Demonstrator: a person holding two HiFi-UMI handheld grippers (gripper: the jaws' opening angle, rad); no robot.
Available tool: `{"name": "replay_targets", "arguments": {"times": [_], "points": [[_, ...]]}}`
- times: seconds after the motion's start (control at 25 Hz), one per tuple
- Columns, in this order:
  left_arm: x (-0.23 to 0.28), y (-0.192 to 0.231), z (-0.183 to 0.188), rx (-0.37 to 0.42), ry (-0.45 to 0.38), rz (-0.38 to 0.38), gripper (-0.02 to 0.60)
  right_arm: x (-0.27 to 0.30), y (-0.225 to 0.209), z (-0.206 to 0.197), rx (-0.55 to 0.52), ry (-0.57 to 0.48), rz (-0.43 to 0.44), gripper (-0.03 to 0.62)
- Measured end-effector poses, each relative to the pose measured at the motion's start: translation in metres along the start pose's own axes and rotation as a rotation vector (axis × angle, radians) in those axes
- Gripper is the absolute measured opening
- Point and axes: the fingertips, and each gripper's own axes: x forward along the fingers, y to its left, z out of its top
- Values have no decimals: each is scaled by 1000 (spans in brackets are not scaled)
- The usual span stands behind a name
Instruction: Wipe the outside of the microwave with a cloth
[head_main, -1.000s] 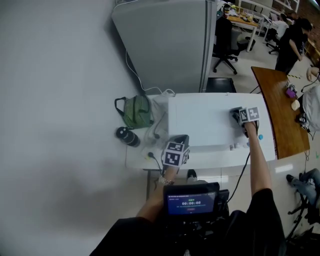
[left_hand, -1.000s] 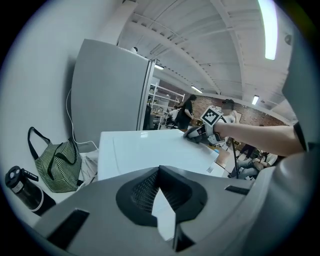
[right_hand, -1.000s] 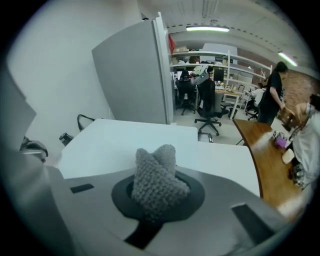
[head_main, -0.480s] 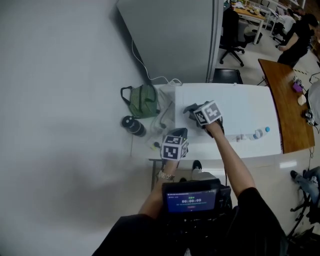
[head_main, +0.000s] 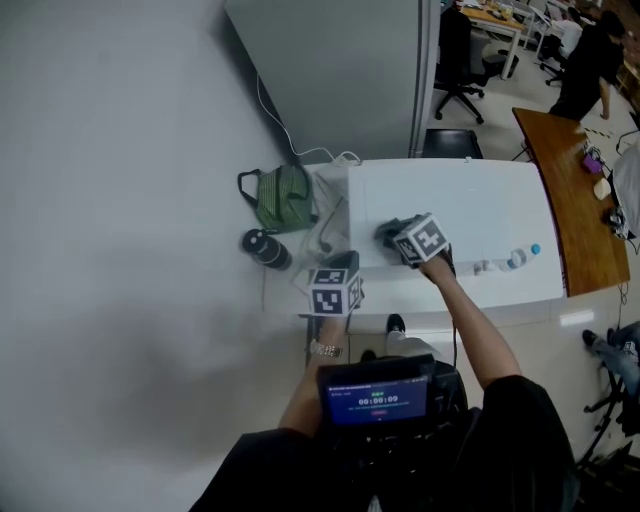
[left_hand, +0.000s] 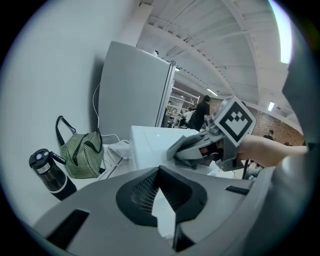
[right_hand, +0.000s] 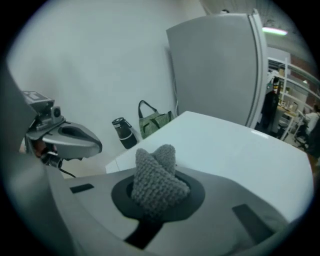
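The white microwave (head_main: 470, 205) stands on a white table, seen from above. My right gripper (head_main: 392, 236) rests on the left part of its top, shut on a grey knitted cloth (right_hand: 155, 182) that bulges out between the jaws. From the left gripper view the cloth (left_hand: 181, 145) lies against the microwave's (left_hand: 147, 142) top front edge. My left gripper (head_main: 338, 268) hangs off the microwave's front left corner, apart from it. Its jaws meet at the tips with nothing between them (left_hand: 160, 172). It also shows in the right gripper view as the left gripper (right_hand: 95, 145).
A green striped bag (head_main: 280, 197) and a black bottle (head_main: 262, 248) stand left of the microwave, with white cables beside them. A tall grey cabinet (head_main: 340, 70) stands behind. Small bottles (head_main: 510, 263) sit at the table's right front. A wooden table (head_main: 565, 190) and office chairs are farther right.
My right gripper has swept the cloth from the right end of the microwave's top to its left part. The left gripper has drifted slightly left.
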Motion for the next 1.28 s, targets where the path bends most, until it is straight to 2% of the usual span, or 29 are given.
{"name": "replay_targets", "arguments": {"times": [0.24, 0.4, 0.56, 0.72, 0.8, 0.88, 1.0, 1.28], "points": [[13, -23, 8, 25, -4, -72, 0, -89, -95, -79, 194, -78, -134, 17], [10, -29, 4, 33, 3, -94, 0, -138, -148, -120, 334, -134, -217, 17], [4, -27, -2, 36, 12, -95, 0, -162, -173, -139, 397, -137, -288, 15], [-5, -25, -4, 35, 12, -98, 0, -167, -180, -152, 391, -101, -438, 17], [-11, -25, -7, 34, 11, -99, 0, -163, -175, -156, 360, -64, -508, 17], [-17, -31, -9, 37, 11, -108, 0, -158, -159, -157, 343, -29, -519, 17], [-25, -49, -15, 39, 13, -139, 0, -153, -115, -142, 315, -46, -473, 18], [-31, -92, -26, 47, 14, -194, 0, -130, 8, -78, 257, -234, -306, 18]]}}
